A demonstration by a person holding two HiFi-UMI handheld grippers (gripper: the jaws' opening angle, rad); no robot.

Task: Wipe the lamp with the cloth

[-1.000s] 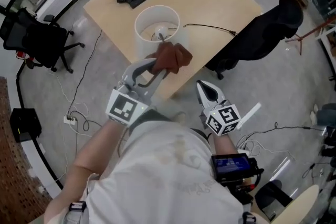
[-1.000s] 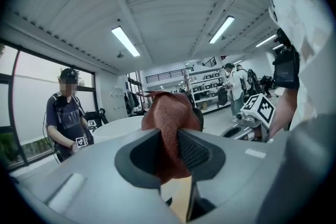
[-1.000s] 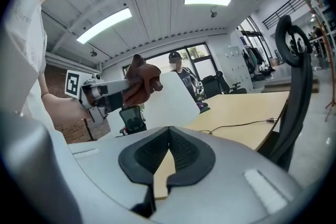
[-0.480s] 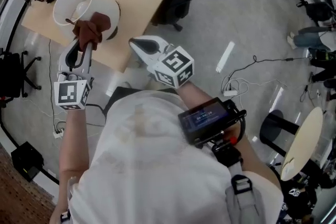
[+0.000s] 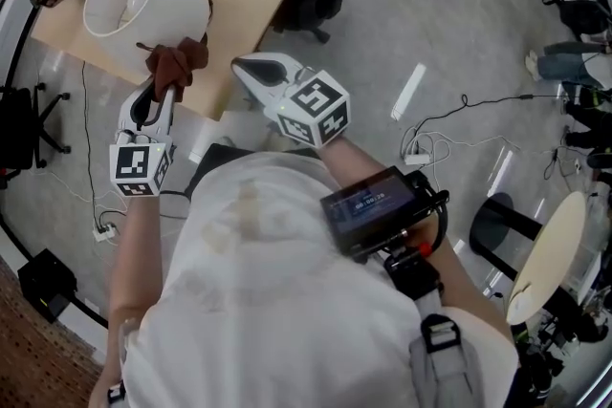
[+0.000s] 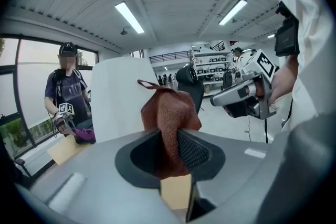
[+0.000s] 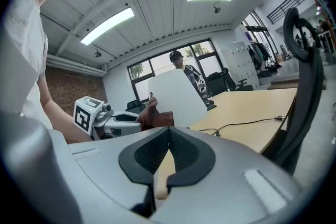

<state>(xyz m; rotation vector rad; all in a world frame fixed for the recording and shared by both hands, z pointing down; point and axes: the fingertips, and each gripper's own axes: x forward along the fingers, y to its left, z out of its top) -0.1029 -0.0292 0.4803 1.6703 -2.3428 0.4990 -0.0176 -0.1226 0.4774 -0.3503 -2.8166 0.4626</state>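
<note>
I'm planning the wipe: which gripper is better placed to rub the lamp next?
Left. The left gripper grips the cloth right beside the lamp. The right gripper is shut, empty and farther from it.

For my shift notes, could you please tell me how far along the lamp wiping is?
Done: the left tongs grip the brown cloth. In hand: the cloth is close beside the white lampshade; contact unclear. Left: apparently the wiping itself. The right tongs are shut, empty.

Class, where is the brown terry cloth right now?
In the head view's upper left, the brown terry cloth is clamped in the left gripper, just beside the white drum lampshade.
</note>
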